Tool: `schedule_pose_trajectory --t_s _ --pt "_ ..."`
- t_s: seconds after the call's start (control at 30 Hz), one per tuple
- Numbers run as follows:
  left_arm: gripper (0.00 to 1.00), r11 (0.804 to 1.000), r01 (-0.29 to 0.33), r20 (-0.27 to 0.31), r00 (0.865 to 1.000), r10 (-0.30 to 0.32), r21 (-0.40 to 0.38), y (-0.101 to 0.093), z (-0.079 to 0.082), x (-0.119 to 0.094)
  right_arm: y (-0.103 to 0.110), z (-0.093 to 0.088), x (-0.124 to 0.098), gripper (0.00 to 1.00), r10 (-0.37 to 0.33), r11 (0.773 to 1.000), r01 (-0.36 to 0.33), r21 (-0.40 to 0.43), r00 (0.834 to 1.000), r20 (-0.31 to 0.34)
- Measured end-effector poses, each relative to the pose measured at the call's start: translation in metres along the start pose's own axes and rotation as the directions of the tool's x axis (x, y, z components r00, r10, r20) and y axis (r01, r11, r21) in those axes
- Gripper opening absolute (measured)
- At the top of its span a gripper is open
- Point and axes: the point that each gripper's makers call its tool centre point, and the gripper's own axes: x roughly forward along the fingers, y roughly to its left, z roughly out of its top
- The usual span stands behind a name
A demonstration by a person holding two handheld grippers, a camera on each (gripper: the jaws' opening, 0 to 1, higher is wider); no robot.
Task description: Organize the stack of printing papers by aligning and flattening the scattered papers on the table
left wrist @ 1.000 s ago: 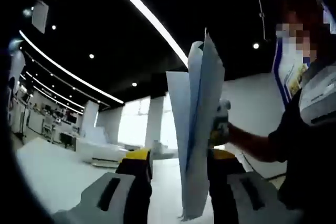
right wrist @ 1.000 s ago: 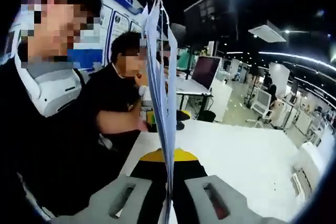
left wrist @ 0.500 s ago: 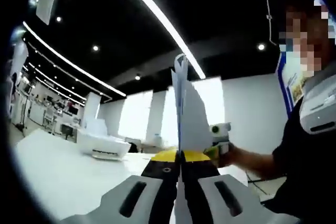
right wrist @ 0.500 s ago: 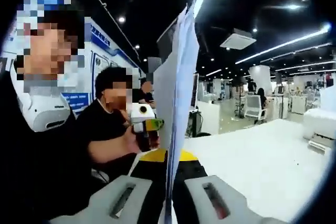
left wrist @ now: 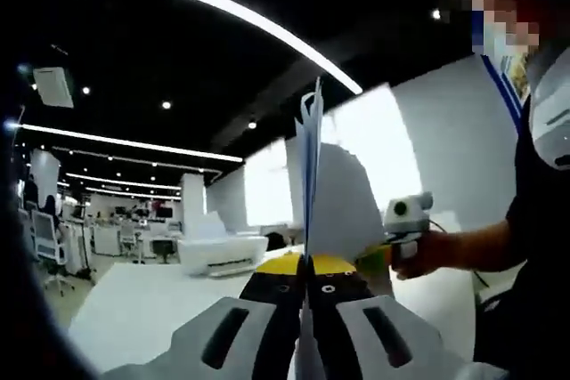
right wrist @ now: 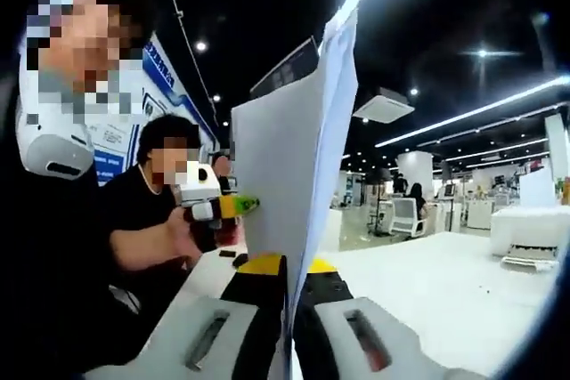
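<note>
A stack of white printing papers [left wrist: 313, 184] stands upright and edge-on between my left gripper's [left wrist: 305, 266] yellow-tipped jaws, which are shut on its lower edge. My right gripper [right wrist: 294, 266] is shut on the same paper stack [right wrist: 289, 166], whose broad sheet rises up and to the right. In the left gripper view a hand holds the right gripper [left wrist: 381, 254] against the papers' far side. The right gripper view has the left gripper [right wrist: 240, 207] at the papers' left edge. The papers are held above the white table [right wrist: 427, 295].
A white printer [left wrist: 223, 253] sits on the table's far side, also seen as a white printer [right wrist: 525, 238] at the right. The person holding the grippers stands close by, and a second person [right wrist: 165, 175] sits behind. Office chairs and desks lie beyond.
The left gripper's jaws, apart a second ago, have shut on the papers. The fanned sheets have drawn together into a tighter stack. Both views have tilted and shifted with the hands.
</note>
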Motion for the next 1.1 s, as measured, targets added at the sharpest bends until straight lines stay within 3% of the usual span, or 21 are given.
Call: schedule_pose_trajectory --t_s 0.1,0.17,0.37,0.43,0.47,0.6,0.67,0.7,0.73,0.8,0.93,1.0,1.03,1.1 --pt "0.22 0.995 0.025 -0.001 1.000 -0.025 -0.092 -0.001 -0.010 0.001 -0.002 -0.011 -0.002 0.13 -0.006 1.000 0.005 -0.011 0.998 -0.069" --pt "0.24 0.994 0.059 -0.008 0.998 -0.060 -0.089 -0.005 -0.018 0.005 0.001 -0.004 -0.003 0.13 0.018 1.000 -0.018 -0.009 0.999 -0.042" --pt "0.14 0.994 0.092 -0.020 0.995 -0.093 -0.063 -0.013 -0.025 0.012 -0.002 0.005 -0.009 0.11 0.019 1.000 -0.019 -0.019 1.000 -0.024" --pt "0.06 0.993 0.115 -0.026 0.993 -0.117 -0.039 -0.017 -0.025 0.013 0.000 0.007 -0.012 0.00 0.026 0.999 -0.027 -0.027 0.999 -0.023" --pt "0.06 0.992 0.127 -0.023 0.992 -0.128 -0.022 -0.020 -0.023 0.014 0.004 0.009 -0.012 0.00 0.043 0.999 -0.044 -0.030 0.999 -0.026" --pt "0.06 0.991 0.120 0.028 0.992 -0.121 0.055 -0.024 -0.003 0.014 0.007 0.037 -0.011 0.00 0.030 0.982 -0.028 -0.185 1.000 0.009" --pt "0.07 0.989 0.111 0.021 0.993 -0.114 0.101 -0.024 -0.003 0.014 0.005 0.039 -0.009 0.00 0.012 0.974 -0.017 -0.225 1.000 -0.022" --pt "0.12 0.990 0.112 0.015 0.993 -0.114 0.089 -0.022 -0.006 0.015 0.005 0.036 -0.007 0.00 0.012 0.977 -0.021 -0.211 0.999 -0.045" --pt "0.23 0.992 0.111 0.003 0.994 -0.111 0.056 -0.020 -0.012 0.015 0.005 0.029 -0.007 0.08 0.023 0.983 -0.037 -0.179 0.997 -0.078" --pt "0.30 0.993 0.119 -0.017 0.993 -0.119 -0.012 -0.018 -0.023 0.016 0.003 0.021 -0.005 0.21 0.033 0.988 -0.046 -0.146 0.995 -0.091" --pt "0.28 0.992 0.126 -0.049 0.991 -0.127 -0.025 -0.017 -0.040 0.022 0.001 0.018 -0.006 0.17 0.050 0.994 -0.057 -0.094 0.996 -0.079" --pt "0.14 0.990 0.136 -0.061 0.989 -0.137 -0.026 -0.018 -0.043 0.025 0.000 0.019 -0.006 0.00 0.053 0.997 -0.058 -0.059 0.996 -0.072" --pt "0.07 0.989 0.150 -0.089 0.985 -0.150 -0.015 -0.020 -0.046 0.027 -0.001 0.020 -0.007 0.00 0.064 0.997 -0.068 -0.046 0.995 -0.072" --pt "0.06 0.989 0.146 -0.098 0.984 -0.147 -0.022 -0.021 -0.037 0.031 -0.006 0.029 -0.006 0.00 0.035 0.998 -0.037 -0.043 0.998 -0.046"
